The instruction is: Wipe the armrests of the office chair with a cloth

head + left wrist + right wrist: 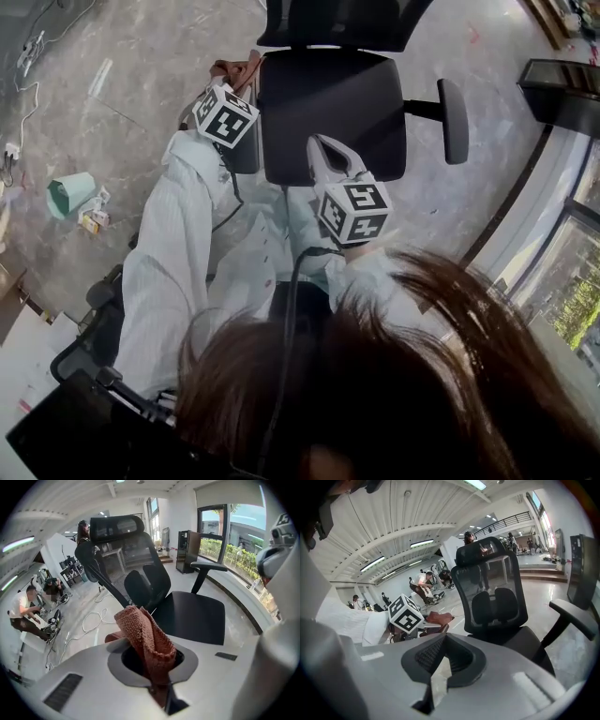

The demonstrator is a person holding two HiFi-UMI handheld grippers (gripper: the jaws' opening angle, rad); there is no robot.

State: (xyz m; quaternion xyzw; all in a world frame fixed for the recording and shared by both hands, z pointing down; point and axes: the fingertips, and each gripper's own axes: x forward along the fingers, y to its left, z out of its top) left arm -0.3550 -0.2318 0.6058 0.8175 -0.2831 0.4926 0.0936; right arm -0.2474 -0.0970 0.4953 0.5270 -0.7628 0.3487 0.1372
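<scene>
So the reddish-brown cloth (145, 637) is pinched tight in the left gripper (155, 670), jaws clamped on it, with a folded wad sticking up past the tips. It's held right by the office chair (330, 112), over the armrest (246, 155) on the person's left side of the seat; actual contact can't be made out. The right gripper (323, 150) is held over the seat's front edge, jaws closed together, nothing caught between. The other armrest (454, 120) can be seen on the chair's opposite side.
</scene>
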